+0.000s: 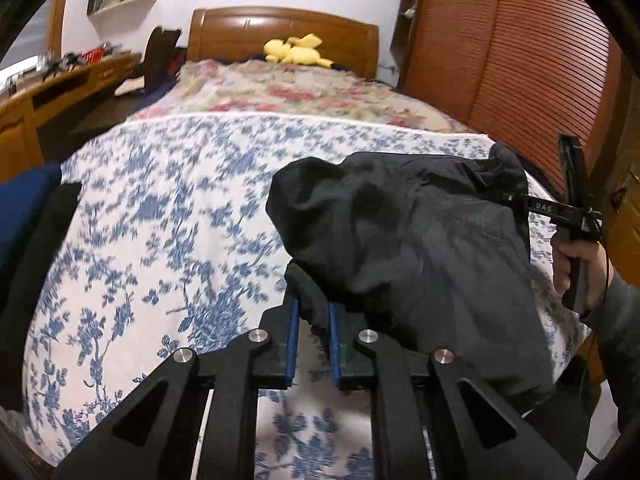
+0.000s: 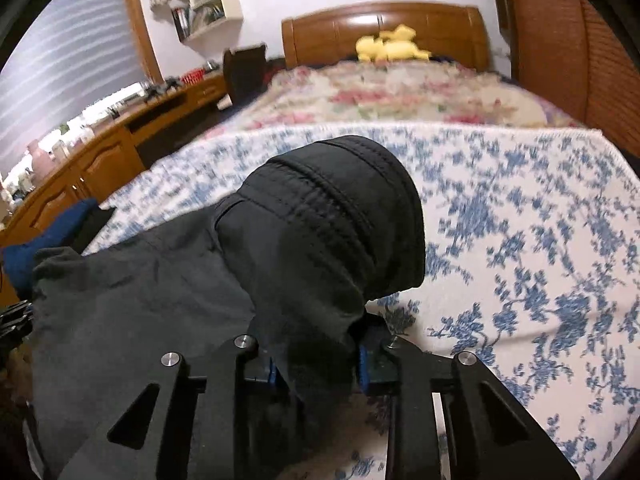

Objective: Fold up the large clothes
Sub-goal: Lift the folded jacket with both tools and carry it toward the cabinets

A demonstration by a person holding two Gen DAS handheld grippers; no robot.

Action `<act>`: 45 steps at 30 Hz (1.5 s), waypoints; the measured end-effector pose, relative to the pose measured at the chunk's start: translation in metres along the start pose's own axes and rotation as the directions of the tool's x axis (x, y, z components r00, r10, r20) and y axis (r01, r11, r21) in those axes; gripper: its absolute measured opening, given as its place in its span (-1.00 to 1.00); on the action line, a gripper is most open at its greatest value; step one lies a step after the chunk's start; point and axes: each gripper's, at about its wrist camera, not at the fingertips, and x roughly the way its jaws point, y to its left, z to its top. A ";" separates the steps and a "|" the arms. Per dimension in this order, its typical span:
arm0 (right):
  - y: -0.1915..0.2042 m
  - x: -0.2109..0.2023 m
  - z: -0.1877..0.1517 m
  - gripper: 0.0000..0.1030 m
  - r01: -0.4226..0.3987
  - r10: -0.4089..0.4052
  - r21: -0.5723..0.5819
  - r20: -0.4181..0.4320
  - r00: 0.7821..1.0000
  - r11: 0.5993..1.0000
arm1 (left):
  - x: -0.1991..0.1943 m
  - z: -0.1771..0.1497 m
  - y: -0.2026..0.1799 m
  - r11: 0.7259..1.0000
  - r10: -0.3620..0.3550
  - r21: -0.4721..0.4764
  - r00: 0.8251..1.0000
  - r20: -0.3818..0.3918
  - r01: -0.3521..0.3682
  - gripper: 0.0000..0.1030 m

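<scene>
A black garment point(image 1: 420, 248) hangs lifted above the blue-and-white floral bedspread point(image 1: 160, 220). My left gripper point(image 1: 313, 312) is shut on a fold of its near edge, the cloth pinched between the blue pads. In the right wrist view the same black garment point(image 2: 312, 240) bunches up with a stitched band on top. My right gripper point(image 2: 316, 360) is shut on a thick wad of it. The right gripper point(image 1: 516, 200) also shows in the left wrist view, held by a hand point(image 1: 576, 260) at the garment's far right corner.
A yellow plush toy point(image 1: 296, 52) lies by the wooden headboard point(image 1: 280, 32) on a pink floral blanket point(image 1: 300, 92). A wooden desk point(image 1: 60, 92) runs along the left, a slatted wardrobe point(image 1: 520, 60) on the right. Dark blue cloth point(image 1: 24, 208) lies at the bed's left edge.
</scene>
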 end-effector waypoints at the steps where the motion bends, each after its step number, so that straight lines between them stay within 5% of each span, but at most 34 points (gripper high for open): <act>1: 0.000 -0.008 -0.001 -0.48 -0.002 0.002 -0.005 0.012 1.000 1.000 | -0.004 0.001 -0.004 1.000 -0.001 0.008 1.000 0.010 0.001 -0.75; 12: 0.012 -0.046 0.000 -0.49 0.000 0.003 -0.082 0.035 0.999 0.997 | -0.033 0.001 -0.011 0.999 -0.031 0.012 0.998 0.061 0.030 -0.76; 30: 0.099 0.027 0.036 -0.50 -0.079 0.065 -0.237 -0.069 0.996 0.968 | -0.090 -0.021 0.053 0.997 0.064 -0.046 0.988 0.140 -0.058 -0.77; 39: 0.184 0.072 0.087 -0.50 -0.139 0.126 -0.354 -0.060 0.990 0.925 | -0.130 -0.018 0.125 0.981 0.166 -0.129 0.965 0.201 -0.142 -0.77; 45: 0.257 0.095 0.131 -0.50 -0.176 0.182 -0.429 -0.027 0.983 0.886 | -0.168 -0.007 0.175 0.956 0.276 -0.171 0.927 0.255 -0.238 -0.77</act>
